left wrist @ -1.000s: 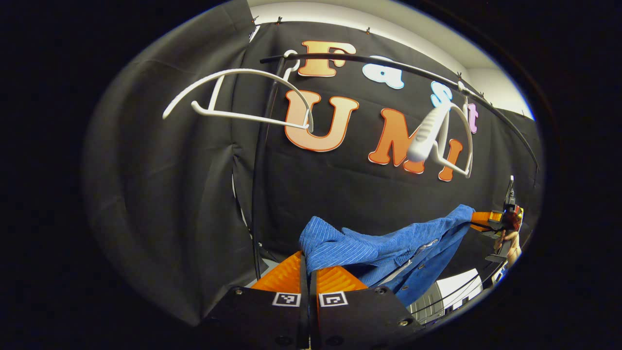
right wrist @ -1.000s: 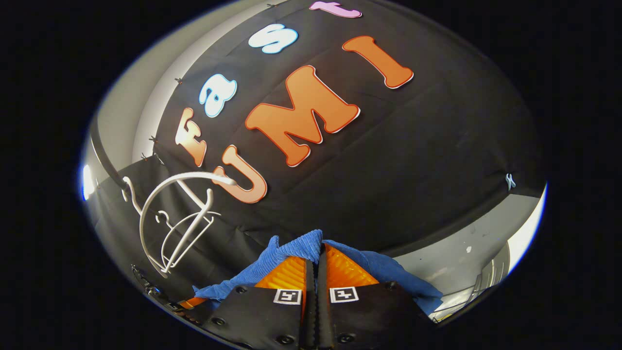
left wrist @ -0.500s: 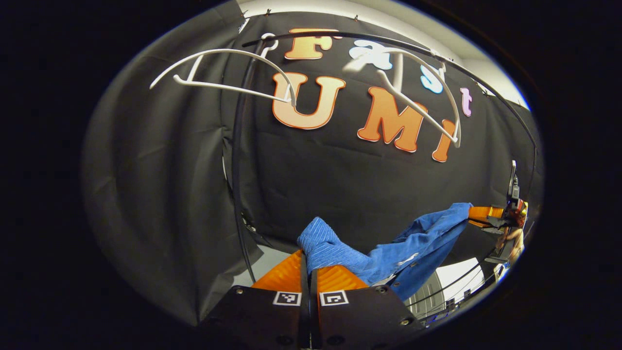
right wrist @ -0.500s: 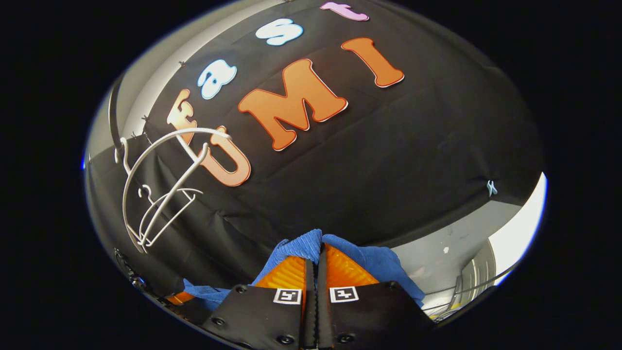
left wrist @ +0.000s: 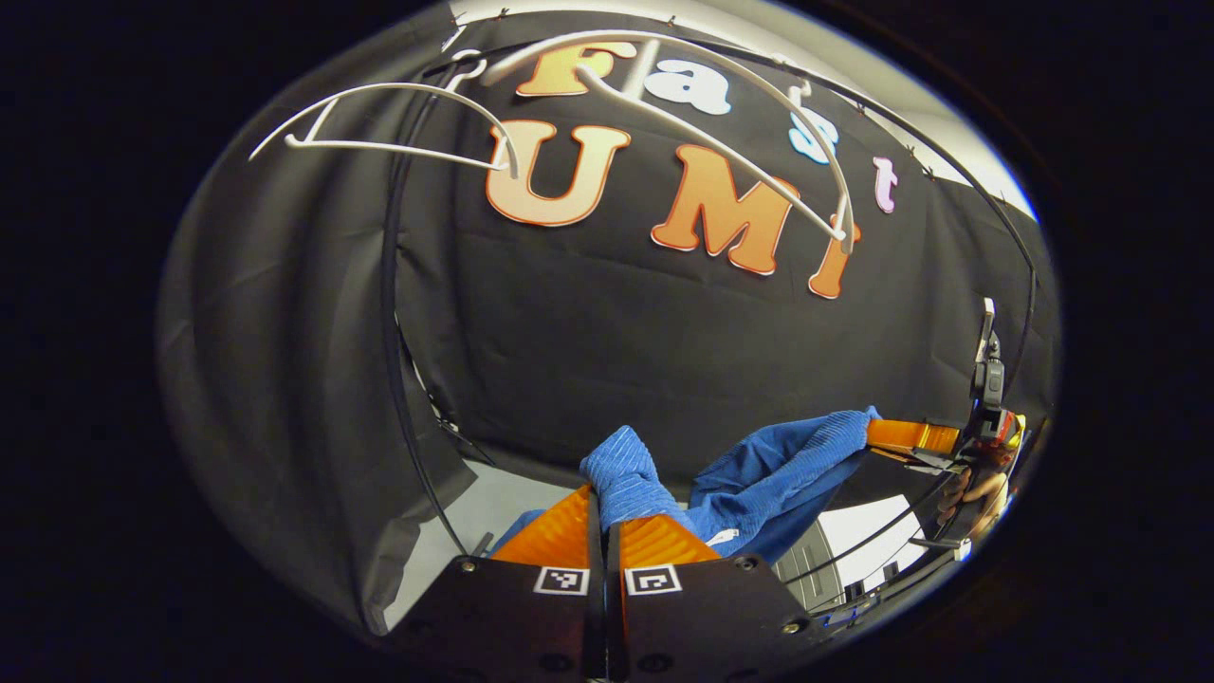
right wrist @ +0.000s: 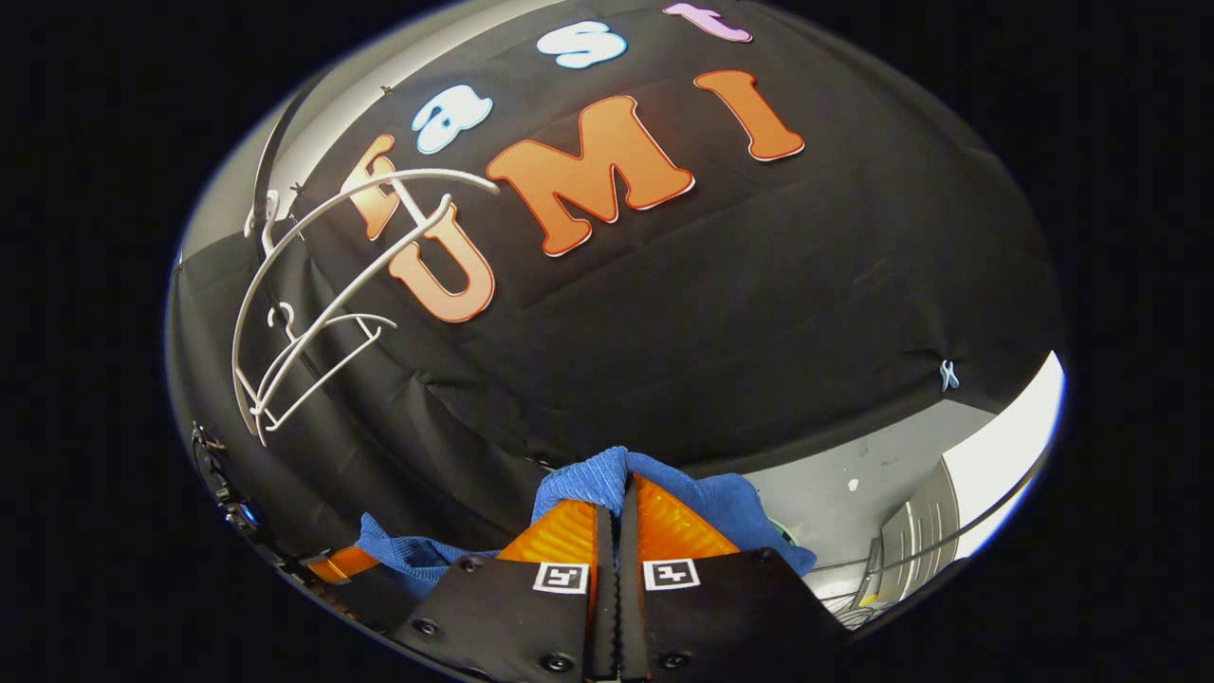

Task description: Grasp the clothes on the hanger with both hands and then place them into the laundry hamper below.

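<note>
Only in the left gripper view was the blue ribbed corduroy garment [left wrist: 759, 470] seen stretched across to the right hand-held gripper [left wrist: 877, 438], with a hand [left wrist: 982, 491] behind it. Two empty white plastic hangers [left wrist: 398, 133] hung from a black rail [left wrist: 948, 180] above, well apart from the cloth. Each hand-held gripper, the left hand-held gripper [left wrist: 599, 503] included, was clenched on a fold of the garment, held in the air.

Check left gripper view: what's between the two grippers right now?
The blue garment spans the gap in the left gripper view: one end pinched in the left gripper, the other in the right gripper, sagging between them. Nothing else lies there.
</note>
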The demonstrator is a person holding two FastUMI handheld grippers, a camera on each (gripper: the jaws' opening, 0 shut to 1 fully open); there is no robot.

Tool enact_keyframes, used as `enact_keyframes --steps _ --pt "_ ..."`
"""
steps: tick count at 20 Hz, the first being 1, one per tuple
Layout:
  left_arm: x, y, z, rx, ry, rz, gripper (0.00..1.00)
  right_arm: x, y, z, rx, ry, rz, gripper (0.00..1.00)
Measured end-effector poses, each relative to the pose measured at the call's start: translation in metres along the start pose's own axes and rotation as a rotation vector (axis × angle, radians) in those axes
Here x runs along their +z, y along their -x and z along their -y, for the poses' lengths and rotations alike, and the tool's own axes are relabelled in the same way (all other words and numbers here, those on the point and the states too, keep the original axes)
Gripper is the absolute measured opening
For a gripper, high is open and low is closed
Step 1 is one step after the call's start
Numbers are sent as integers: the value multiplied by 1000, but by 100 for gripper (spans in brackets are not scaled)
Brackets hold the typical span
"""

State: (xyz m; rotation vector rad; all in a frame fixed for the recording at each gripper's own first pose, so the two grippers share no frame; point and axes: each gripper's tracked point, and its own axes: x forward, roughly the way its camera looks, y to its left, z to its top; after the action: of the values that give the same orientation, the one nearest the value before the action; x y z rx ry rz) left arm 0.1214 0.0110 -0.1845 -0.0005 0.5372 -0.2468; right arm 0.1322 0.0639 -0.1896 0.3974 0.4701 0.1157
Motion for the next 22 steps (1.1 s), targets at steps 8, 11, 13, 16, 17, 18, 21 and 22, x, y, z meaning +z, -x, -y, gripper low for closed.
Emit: enact_keyframes --steps 8,11,13,16,17,18,21,22 --pt "-43 -27 36 -36 -1 -100 1 -43 1 11 -65 58 -43 8" --pt "-65 -42 45 -42 -26 -154 1 -59 -3 25 -111 81 -67 8" --pt "-79 -52 48 -44 -38 -189 1 -74 -5 35 -139 100 -93 8" --pt "-102 -65 52 -42 -40 -248 1 -94 -13 47 -167 114 -141 8" --pt "-109 -70 52 -42 -38 -269 1 -103 -16 53 -180 118 -156 8" --pt "-118 -73 51 -39 -37 -290 1 -109 -20 57 -193 128 -170 8" --pt "-141 -81 51 -38 -33 -357 1 -128 -28 71 -230 168 -223 8" --pt "-147 -85 50 -38 -34 -373 1 -135 -29 76 -245 181 -241 8"
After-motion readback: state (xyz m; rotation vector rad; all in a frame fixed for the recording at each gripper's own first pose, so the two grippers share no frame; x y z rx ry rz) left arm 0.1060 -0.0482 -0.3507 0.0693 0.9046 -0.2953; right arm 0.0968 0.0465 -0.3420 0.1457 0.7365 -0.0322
